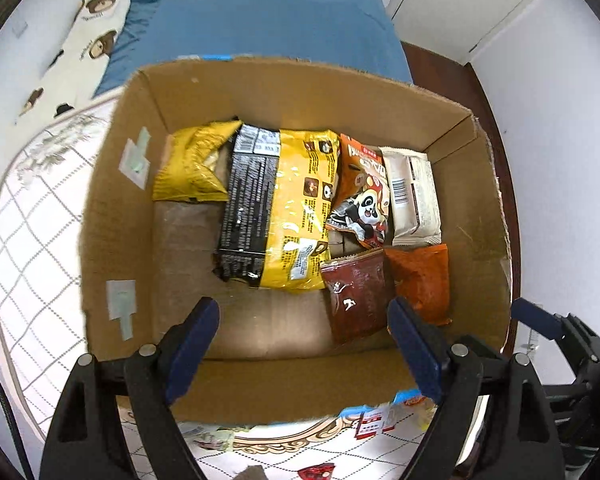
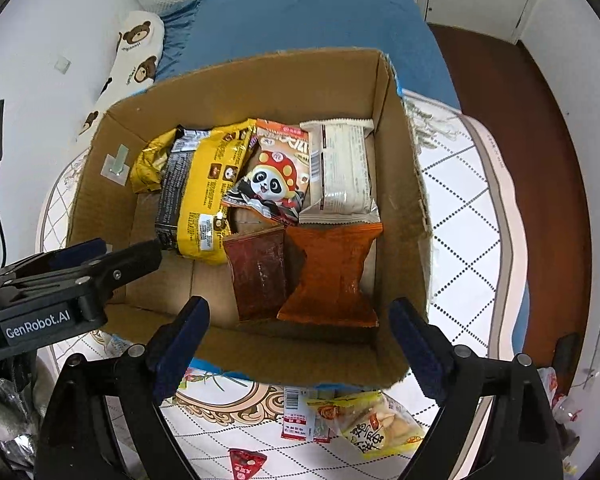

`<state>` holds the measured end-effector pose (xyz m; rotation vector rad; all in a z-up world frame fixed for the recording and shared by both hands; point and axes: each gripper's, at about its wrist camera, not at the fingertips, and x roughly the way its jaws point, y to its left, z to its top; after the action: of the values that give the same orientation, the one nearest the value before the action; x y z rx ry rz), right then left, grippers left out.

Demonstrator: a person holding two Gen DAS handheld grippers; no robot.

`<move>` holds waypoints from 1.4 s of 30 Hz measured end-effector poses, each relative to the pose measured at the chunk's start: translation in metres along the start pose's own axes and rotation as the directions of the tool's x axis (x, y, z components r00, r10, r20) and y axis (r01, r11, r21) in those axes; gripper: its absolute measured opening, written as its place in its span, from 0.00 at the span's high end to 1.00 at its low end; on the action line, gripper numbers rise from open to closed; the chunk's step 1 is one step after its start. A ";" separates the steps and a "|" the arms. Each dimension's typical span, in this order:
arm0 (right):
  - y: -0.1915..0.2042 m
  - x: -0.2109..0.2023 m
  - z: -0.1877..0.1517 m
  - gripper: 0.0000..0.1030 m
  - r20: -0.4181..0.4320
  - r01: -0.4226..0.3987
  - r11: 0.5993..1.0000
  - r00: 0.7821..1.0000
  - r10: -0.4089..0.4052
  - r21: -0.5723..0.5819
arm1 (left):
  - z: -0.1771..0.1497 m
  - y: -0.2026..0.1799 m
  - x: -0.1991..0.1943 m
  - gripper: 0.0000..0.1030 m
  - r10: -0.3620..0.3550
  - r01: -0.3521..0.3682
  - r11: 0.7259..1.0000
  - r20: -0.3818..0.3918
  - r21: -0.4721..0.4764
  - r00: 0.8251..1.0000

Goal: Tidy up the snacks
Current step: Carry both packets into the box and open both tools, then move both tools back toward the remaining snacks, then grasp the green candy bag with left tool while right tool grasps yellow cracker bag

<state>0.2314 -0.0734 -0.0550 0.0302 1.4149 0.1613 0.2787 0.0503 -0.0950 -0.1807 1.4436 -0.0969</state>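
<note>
Looking into box [image 2: 404, 184]: cardboard, on patterned mat [image 2: 472, 240].
Hidden: gold bag [image 1: 188, 164] partly under yellow packet [image 1: 296, 208]; packets on the mat [image 2: 376, 420] cut off by the right tongs.
Axes: yellow packet, maroon pouch [image 2: 256, 272], orange pouch [image 2: 332, 272], white pack [image 2: 346, 168] run front-to-back.
Left tongs [image 1: 304, 344]: spread wide, empty.
Right tongs [image 2: 300, 344]: spread wide, empty.

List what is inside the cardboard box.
The cardboard box holds a yellow bag, panda packet, white packet, dark red pouch and orange packet. Anything beneath them is covered.
</note>
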 end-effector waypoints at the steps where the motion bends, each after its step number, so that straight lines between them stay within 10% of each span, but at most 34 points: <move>1: 0.001 -0.005 -0.002 0.09 0.015 0.001 1.000 1.000 -0.001 -0.002 | -0.003 0.001 -0.006 0.16 0.007 -0.007 1.000 0.016 0.003 1.000; 23: 0.021 -0.093 -0.107 0.09 0.242 -0.088 0.996 0.967 0.084 0.006 | -0.121 -0.005 -0.097 0.16 0.084 -0.143 0.979 0.359 0.143 0.929; 29: -0.017 -0.024 -0.134 0.09 0.093 0.028 0.999 0.995 -0.030 0.020 | -0.150 0.014 -0.004 0.16 0.235 -0.282 0.923 0.195 0.261 0.952; 42: -0.044 0.080 -0.160 0.09 -0.111 0.105 0.988 0.987 -0.117 -0.114 | -0.147 -0.001 0.109 0.16 0.447 -0.414 0.750 0.066 0.516 0.892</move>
<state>0.0900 -0.1189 -0.1636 -0.1499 1.5191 0.1491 0.1470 0.0209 -0.2182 0.6131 1.4350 -0.1096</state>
